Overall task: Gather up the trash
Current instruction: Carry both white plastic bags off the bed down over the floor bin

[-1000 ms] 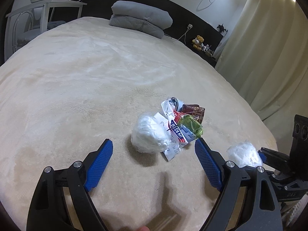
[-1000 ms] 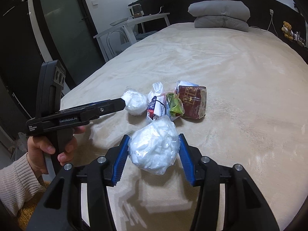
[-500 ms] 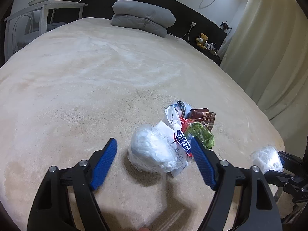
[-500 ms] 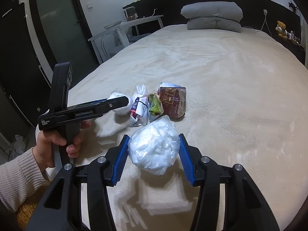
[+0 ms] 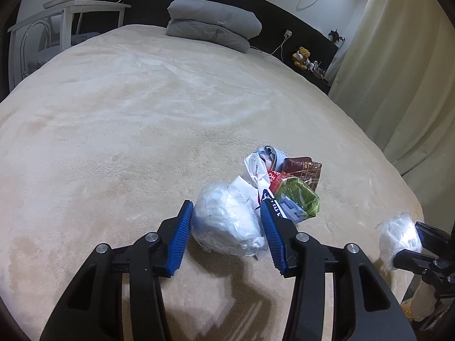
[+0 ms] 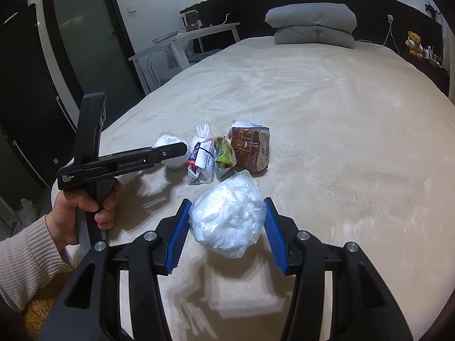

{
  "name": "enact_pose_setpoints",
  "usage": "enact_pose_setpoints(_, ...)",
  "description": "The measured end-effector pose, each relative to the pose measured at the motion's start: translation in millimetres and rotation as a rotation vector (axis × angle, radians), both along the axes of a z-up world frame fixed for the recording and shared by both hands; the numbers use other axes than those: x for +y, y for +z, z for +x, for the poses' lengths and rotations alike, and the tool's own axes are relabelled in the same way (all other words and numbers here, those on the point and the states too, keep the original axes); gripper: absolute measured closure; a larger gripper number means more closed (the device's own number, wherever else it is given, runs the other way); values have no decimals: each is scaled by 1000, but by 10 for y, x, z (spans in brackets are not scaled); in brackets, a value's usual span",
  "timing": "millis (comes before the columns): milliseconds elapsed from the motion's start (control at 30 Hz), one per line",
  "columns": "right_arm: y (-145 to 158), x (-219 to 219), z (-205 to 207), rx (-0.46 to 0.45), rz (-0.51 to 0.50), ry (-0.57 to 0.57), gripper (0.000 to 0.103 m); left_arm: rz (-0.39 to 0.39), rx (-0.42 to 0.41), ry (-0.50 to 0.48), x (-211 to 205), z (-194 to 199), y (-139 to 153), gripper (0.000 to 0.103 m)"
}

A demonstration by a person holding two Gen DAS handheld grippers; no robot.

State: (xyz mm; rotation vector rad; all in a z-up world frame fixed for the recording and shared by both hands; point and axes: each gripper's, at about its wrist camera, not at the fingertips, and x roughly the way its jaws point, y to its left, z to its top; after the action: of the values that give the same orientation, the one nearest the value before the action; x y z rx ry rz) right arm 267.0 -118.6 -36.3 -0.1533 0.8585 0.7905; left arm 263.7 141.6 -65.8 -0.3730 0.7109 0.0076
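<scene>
The left claw (image 5: 226, 227) has just been closing, and its blue pads now sit against both flanks of a white wad (image 5: 227, 224) that lies on the bed (image 5: 128, 130), so I read it as pinching that wad. The wad is taken across its widest part, probably because crumpled plastic gives under pressure and a grip around the middle is least likely to slip out.

The right claw (image 6: 226, 224) pinches a second wad (image 6: 227, 221), held clear of the blanket with its shadow below it. From the left wrist view this one shows at 4 o'clock, at the bed's edge. Holding it low and near the pile likely lets both hands carry off their loads together.

The remaining trash sits just beyond the left claw, at about 1 o'clock from it: a printed wrapper (image 5: 260, 173), a green packet (image 5: 301, 196) and a brown packet (image 5: 304, 167), touching one another in a tight heap. The printed wrapper lies right against the grasped wad, so lifting may drag it along; a slow rise would show that.

In the right wrist view a hand (image 6: 85, 207) grips the left tool's handle, and its fingers run toward the wad at 11 o'clock. No bin is in view, so where the trash goes I cannot tell.
</scene>
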Motion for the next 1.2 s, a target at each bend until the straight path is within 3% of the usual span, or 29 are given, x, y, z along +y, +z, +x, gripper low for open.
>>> enact_pose_setpoints(367, 51, -157, -86, -9, 9, -49, 52, -24, -48, 12, -31, -265, 198, 55)
enact_pose_setpoints(800, 192, -386, -366, -25, 47, -102, 52, -35, -131, -33, -339, -774, 579, 55)
enact_pose_setpoints(1200, 285, -645, -646, -40, 77, -145, 52, -56, -169, -47, -517, -1163, 747, 55)
